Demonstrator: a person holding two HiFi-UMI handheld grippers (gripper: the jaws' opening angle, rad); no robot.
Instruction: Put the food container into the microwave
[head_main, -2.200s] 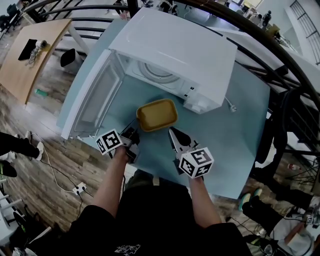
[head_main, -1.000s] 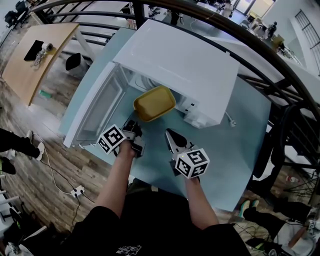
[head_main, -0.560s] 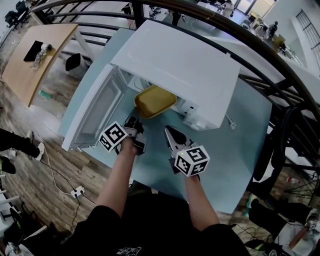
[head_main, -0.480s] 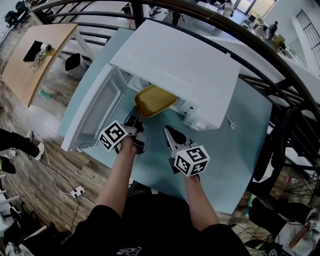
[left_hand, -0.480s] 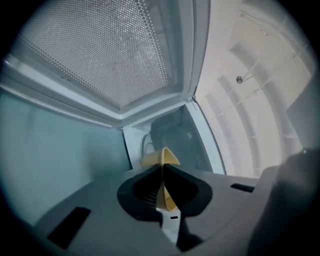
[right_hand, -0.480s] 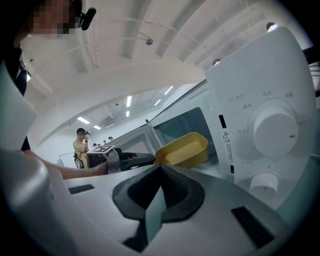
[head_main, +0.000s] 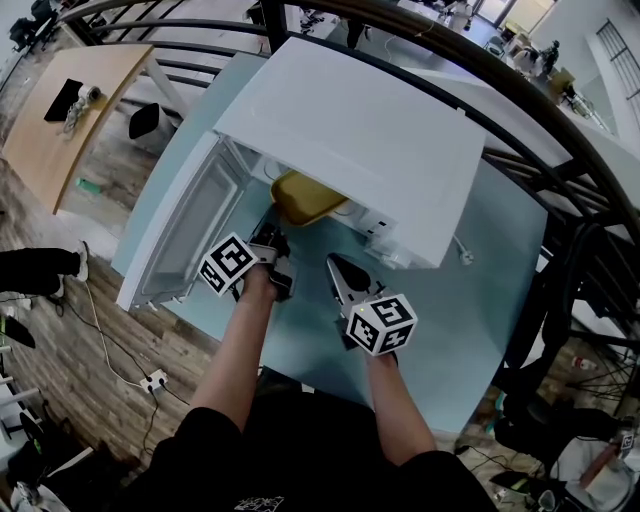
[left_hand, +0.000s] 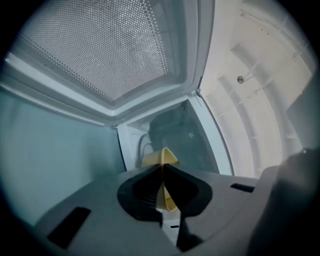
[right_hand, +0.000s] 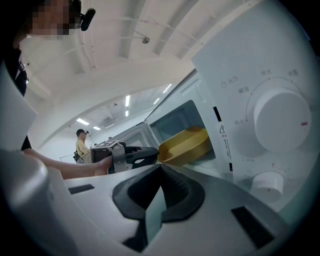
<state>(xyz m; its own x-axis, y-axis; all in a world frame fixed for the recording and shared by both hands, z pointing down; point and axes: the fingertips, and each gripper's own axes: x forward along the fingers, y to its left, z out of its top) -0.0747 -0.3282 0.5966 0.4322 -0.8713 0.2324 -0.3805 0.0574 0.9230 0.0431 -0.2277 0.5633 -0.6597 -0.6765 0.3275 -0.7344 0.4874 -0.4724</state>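
The yellow food container (head_main: 303, 202) hangs partly inside the open white microwave (head_main: 350, 125), its far end hidden under the top. My left gripper (head_main: 272, 238) is shut on its near rim, and yellow plastic shows between the jaws in the left gripper view (left_hand: 162, 167) with the container (left_hand: 159, 158) ahead. The right gripper view shows the container (right_hand: 186, 144) tilted in the cavity mouth, held by the left gripper (right_hand: 150, 154). My right gripper (head_main: 336, 264) is shut on nothing, just right of the left one, in front of the control panel; its jaws (right_hand: 160, 168) meet.
The microwave door (head_main: 185, 225) swings open to the left; its mesh window (left_hand: 100, 50) fills the left gripper view. Two knobs (right_hand: 281, 120) are close on the right. The teal table (head_main: 450, 300) carries a plug (head_main: 462, 256). A railing (head_main: 540, 110) runs behind.
My left gripper has lifted the container off the table and carried it forward into the microwave's mouth. The right gripper has followed a little forward, still shut.
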